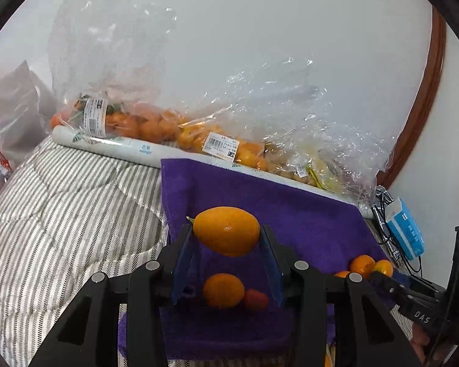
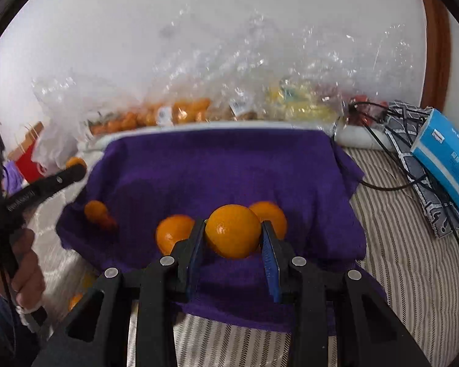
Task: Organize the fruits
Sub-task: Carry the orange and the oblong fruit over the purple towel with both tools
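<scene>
We've got a fruit in each tool over the purple towel (image 1: 306,214) spread on the striped bed. The left tool (image 1: 228,238) is clamped on an oval kumquat (image 1: 226,231), whose long axis runs crosswise from pad to pad, so it's pinched end to end. It hangs above the towel's near-left part, with a loose orange fruit (image 1: 223,290) and a small red one (image 1: 256,300) lying right beneath it (a crowded landing spot). The right tool (image 2: 233,235) is closed on a rounder orange (image 2: 233,231), with two more oranges (image 2: 171,234) on the towel just behind it, one either side. Each carried fruit sits directly over its own cluster, left over left, right over right. We'd judge the next move is straight down for both, then letting go.
</scene>
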Action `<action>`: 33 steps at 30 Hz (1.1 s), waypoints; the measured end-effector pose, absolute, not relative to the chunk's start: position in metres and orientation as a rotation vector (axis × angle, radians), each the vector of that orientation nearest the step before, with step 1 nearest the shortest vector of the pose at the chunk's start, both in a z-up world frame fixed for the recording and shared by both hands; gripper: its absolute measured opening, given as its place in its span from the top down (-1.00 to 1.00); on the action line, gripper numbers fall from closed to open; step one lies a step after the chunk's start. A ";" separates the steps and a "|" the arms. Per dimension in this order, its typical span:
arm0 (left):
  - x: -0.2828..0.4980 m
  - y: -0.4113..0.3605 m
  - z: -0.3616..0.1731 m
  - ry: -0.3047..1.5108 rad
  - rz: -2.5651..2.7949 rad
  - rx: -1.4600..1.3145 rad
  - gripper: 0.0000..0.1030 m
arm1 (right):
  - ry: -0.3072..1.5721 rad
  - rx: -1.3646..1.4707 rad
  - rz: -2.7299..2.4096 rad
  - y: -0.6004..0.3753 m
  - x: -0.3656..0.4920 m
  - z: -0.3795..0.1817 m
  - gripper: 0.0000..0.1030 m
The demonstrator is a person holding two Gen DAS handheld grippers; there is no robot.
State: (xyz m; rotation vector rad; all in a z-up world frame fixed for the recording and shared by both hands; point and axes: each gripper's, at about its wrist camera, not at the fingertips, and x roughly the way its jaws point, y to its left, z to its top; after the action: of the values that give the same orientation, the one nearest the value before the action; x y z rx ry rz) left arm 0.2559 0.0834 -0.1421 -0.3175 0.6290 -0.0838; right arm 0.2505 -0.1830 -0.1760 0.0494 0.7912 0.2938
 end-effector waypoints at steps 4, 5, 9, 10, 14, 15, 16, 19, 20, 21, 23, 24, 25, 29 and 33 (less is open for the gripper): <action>0.258 0.082 -0.145 0.640 -0.085 -0.318 0.20 | 0.814 0.060 0.295 -0.185 0.252 -0.180 0.31; 0.258 0.082 -0.146 0.644 -0.084 -0.319 0.20 | 0.821 0.064 0.295 -0.186 0.253 -0.181 0.31; 0.259 0.087 -0.147 0.649 -0.092 -0.345 0.20 | 0.820 0.059 0.288 -0.186 0.252 -0.182 0.31; 0.259 0.091 -0.147 0.650 -0.096 -0.366 0.20 | 0.820 0.057 0.286 -0.185 0.252 -0.182 0.31; 0.257 0.099 -0.144 0.637 -0.080 -0.390 0.20 | 0.825 0.046 0.286 -0.184 0.252 -0.181 0.31; 0.257 0.100 -0.144 0.635 -0.076 -0.390 0.20 | 0.827 0.044 0.285 -0.184 0.253 -0.181 0.31; 0.257 0.102 -0.144 0.632 -0.074 -0.395 0.20 | 0.827 0.042 0.279 -0.185 0.252 -0.180 0.31; 0.258 0.104 -0.145 0.637 -0.085 -0.421 0.20 | 0.819 0.040 0.274 -0.186 0.252 -0.177 0.31; 0.259 0.103 -0.146 0.641 -0.088 -0.423 0.20 | 0.822 0.040 0.275 -0.186 0.252 -0.177 0.31; 0.260 0.102 -0.147 0.645 -0.090 -0.419 0.20 | 0.829 0.040 0.276 -0.186 0.253 -0.177 0.31; 0.261 0.097 -0.149 0.655 -0.094 -0.407 0.20 | 0.844 0.036 0.272 -0.185 0.254 -0.180 0.31; 0.262 0.096 -0.149 0.657 -0.095 -0.404 0.20 | 0.853 0.029 0.269 -0.184 0.255 -0.181 0.31; 0.262 0.094 -0.150 0.661 -0.100 -0.401 0.20 | 0.857 0.024 0.268 -0.183 0.256 -0.182 0.31; 0.265 0.089 -0.154 0.677 -0.112 -0.405 0.20 | 0.875 0.007 0.264 -0.180 0.256 -0.185 0.31; 0.266 0.082 -0.158 0.701 -0.114 -0.398 0.20 | 0.879 -0.015 0.261 -0.177 0.256 -0.187 0.31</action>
State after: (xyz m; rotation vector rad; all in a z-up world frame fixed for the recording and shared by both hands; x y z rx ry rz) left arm 0.2664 0.0824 -0.1581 -0.3975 0.7013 -0.1139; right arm 0.2556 -0.1767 -0.1875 -0.0154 0.8795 0.2605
